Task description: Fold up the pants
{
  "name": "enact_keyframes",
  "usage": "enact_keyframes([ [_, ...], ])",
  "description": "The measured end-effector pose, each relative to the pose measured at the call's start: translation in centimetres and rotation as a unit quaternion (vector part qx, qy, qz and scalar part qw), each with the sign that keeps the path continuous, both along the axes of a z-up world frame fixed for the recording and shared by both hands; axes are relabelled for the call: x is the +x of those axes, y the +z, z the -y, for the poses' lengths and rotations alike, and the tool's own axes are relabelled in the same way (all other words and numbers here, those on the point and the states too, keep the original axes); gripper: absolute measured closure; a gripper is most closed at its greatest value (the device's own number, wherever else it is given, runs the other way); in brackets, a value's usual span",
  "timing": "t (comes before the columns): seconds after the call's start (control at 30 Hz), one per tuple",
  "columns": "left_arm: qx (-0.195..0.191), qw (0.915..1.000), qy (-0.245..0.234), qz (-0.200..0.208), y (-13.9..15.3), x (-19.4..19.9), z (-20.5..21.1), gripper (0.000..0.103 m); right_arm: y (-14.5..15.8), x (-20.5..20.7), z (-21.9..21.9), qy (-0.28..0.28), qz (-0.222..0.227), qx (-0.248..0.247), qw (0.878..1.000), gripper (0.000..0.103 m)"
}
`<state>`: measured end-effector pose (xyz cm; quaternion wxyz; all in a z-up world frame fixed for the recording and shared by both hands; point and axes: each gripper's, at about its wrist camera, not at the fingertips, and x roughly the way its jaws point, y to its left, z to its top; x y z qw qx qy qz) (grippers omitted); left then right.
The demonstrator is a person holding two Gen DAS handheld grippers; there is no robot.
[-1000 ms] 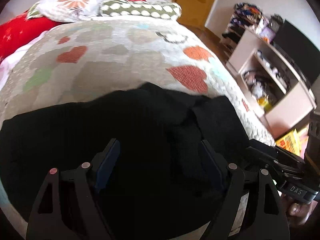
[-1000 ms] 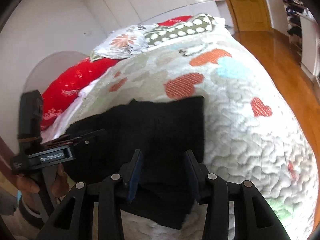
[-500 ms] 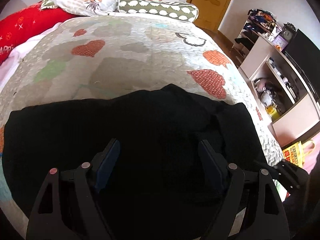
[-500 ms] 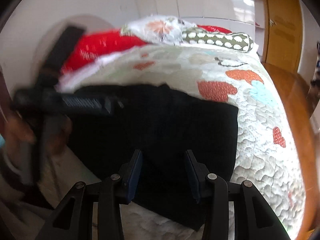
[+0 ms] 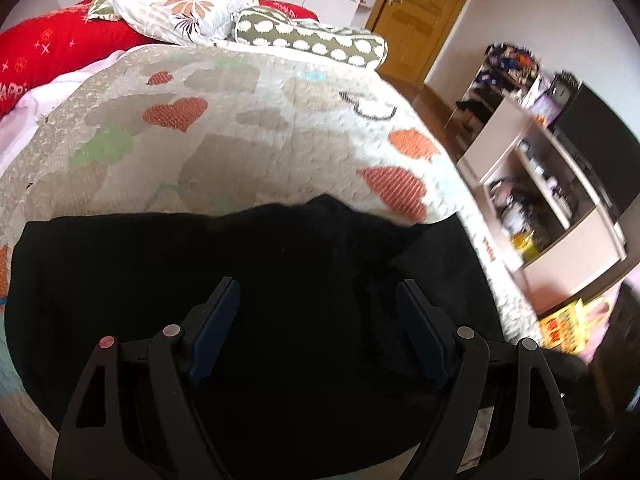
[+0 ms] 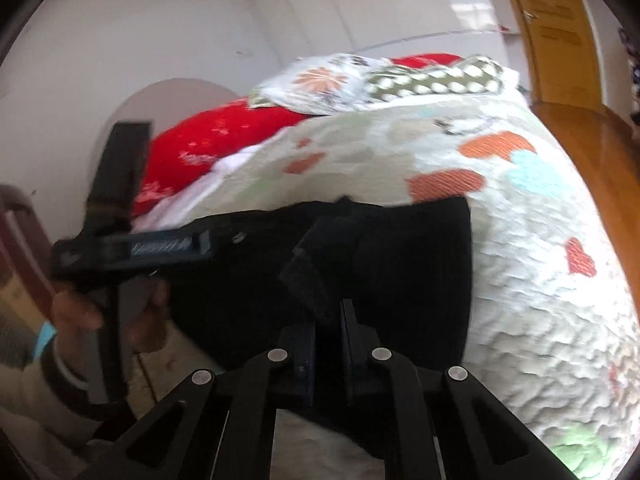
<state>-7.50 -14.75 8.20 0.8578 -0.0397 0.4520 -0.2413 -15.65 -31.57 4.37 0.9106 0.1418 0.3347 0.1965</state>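
Observation:
Black pants [image 5: 224,264] lie spread across the near end of a bed with a heart-pattern quilt [image 5: 240,128]. My left gripper [image 5: 318,300] is open and hovers over the middle of the pants, holding nothing. In the right wrist view the pants [image 6: 412,264] show as a folded black slab, and my right gripper [image 6: 328,320] is shut on a raised flap of the pants' near edge [image 6: 312,276]. The left gripper's body and the hand holding it [image 6: 132,248] show at the left of that view.
Pillows [image 5: 176,4] and a red blanket [image 5: 52,52] lie at the bed's head. A white shelf unit [image 5: 560,208] with clutter and a dark screen stand to the right. A wooden door [image 5: 424,12] and wooden floor [image 6: 588,136] lie beyond the bed.
My right gripper has closed from open onto the pants' near edge and lifted a flap. The left gripper stayed open and drew back a little over the pants.

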Motion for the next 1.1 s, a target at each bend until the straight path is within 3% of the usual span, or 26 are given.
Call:
enact_keyframes([
  [0.2, 0.031, 0.9994, -0.016, -0.008, -1.1, -0.6, 1.9, 0.022, -3.3, 1.7, -2.1, 0.005, -0.049, -0.021, 0.999, 0.090],
  [0.33, 0.038, 0.9989, -0.025, -0.010, -1.6, -1.1, 3.1, 0.022, -0.9, 0.1, -0.2, 0.008, -0.042, -0.010, 0.999, 0.074],
  [0.53, 0.051, 0.9981, -0.031, 0.011, -1.1, -1.3, 4.3, 0.022, 0.5, -0.8, 4.6, -0.060, -0.011, 0.042, 0.997, 0.074],
  [0.7, 0.112, 0.9933, -0.031, 0.003, -3.4, -1.6, 5.5, 0.022, -0.5, 2.8, 4.9, -0.083, -0.020, 0.021, 0.996, 0.076],
  [0.77, 0.115, 0.9930, -0.028, -0.001, -4.3, -1.4, 5.3, 0.021, -1.3, 4.8, 4.6, -0.083, -0.032, 0.004, 0.996, 0.078],
  [0.87, 0.115, 0.9929, -0.030, 0.007, -4.5, -1.4, 5.3, 0.021, -3.8, 7.2, 4.5, -0.094, -0.086, -0.041, 0.991, 0.081],
  [1.1, 0.107, 0.9938, -0.031, 0.007, -4.4, -1.2, 5.2, 0.021, -1.7, 3.9, 4.7, -0.094, -0.073, -0.037, 0.992, 0.081],
])
